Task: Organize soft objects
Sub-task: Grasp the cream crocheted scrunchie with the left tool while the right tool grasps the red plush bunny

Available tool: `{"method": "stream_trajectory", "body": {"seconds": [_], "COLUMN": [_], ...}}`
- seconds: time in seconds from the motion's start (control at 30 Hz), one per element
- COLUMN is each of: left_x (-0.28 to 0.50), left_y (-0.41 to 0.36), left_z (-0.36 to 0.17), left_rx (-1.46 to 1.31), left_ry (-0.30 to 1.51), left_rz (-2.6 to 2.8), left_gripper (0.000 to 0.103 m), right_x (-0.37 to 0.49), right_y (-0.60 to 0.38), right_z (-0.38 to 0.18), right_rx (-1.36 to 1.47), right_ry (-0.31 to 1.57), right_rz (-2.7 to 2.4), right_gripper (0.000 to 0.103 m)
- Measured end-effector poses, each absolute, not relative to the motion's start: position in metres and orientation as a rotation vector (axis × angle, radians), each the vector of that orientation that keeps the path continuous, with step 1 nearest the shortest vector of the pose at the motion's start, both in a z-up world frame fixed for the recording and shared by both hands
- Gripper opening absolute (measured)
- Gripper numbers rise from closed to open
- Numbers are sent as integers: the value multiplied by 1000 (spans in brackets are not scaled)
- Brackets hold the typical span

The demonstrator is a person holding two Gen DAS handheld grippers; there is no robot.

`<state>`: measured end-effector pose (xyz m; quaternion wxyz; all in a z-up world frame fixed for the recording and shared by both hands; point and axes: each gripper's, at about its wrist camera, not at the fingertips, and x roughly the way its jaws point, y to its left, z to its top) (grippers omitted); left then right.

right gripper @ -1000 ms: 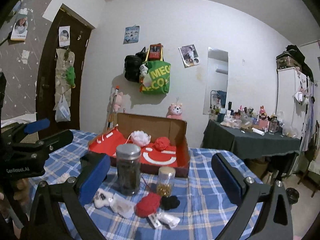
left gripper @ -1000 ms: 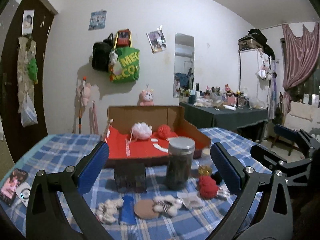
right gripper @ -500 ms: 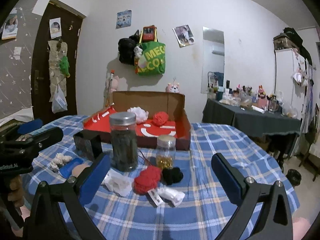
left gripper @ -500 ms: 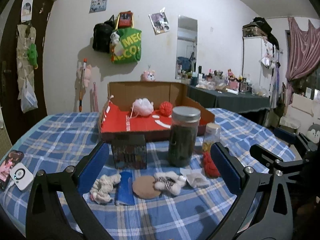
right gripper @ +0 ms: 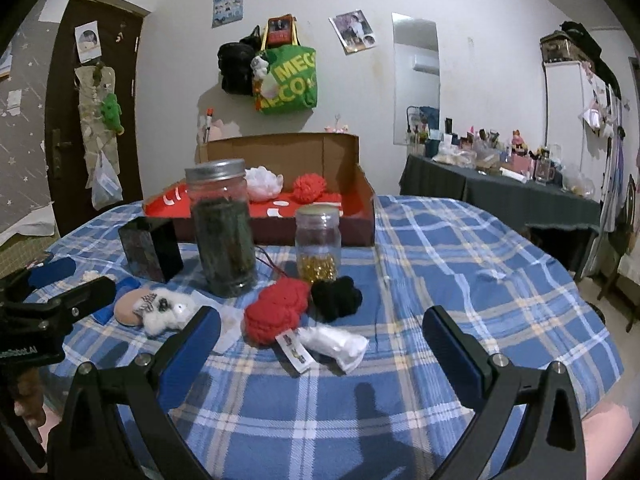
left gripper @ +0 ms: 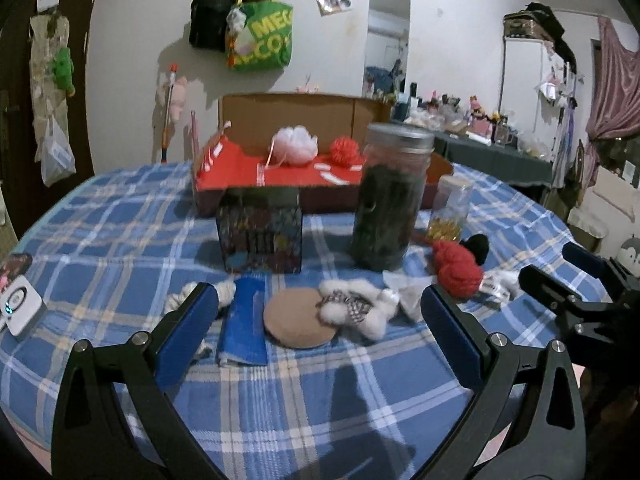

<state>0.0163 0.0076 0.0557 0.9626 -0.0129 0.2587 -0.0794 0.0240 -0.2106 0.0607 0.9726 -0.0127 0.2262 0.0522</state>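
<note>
- Two soft items, a white pouf point(left gripper: 294, 145) and red ball point(right gripper: 309, 186), already sit in my box point(right gripper: 366, 204).
- Red yarn point(right gripper: 276, 312) and others remain on the table point(right gripper: 460, 264).
- Both my jaws stand wide, holding nothing.

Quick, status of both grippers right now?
Left gripper: open, holding nothing.
Right gripper: open, holding nothing.

The tall jar point(right gripper: 222, 226) and dark box point(right gripper: 150, 248) stand before the cardboard box point(right gripper: 320, 152), blocking it. Right of the tall jar past the small jar point(right gripper: 318, 246), the tablecloth point(right gripper: 460, 248) lies bare.
</note>
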Motion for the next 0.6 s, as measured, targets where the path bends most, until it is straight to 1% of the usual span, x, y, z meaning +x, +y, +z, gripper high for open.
{"method": "stream_trajectory", "body": {"seconds": [0.13,0.6], "left_x": [25,50], "left_y": [14,55], "left_z": [49,53], "left_rx": [-25,-1], "left_ry": [567,672], "left_rz": [-157,-175], "left_gripper": [103,103], "right_x": [29,61], "right_y": [-214,-212], "right_z": [56,51], "right_rx": [-22,-24], "right_ry": [478,570], "right_rz": [102,152], "right_gripper": [103,103]}}
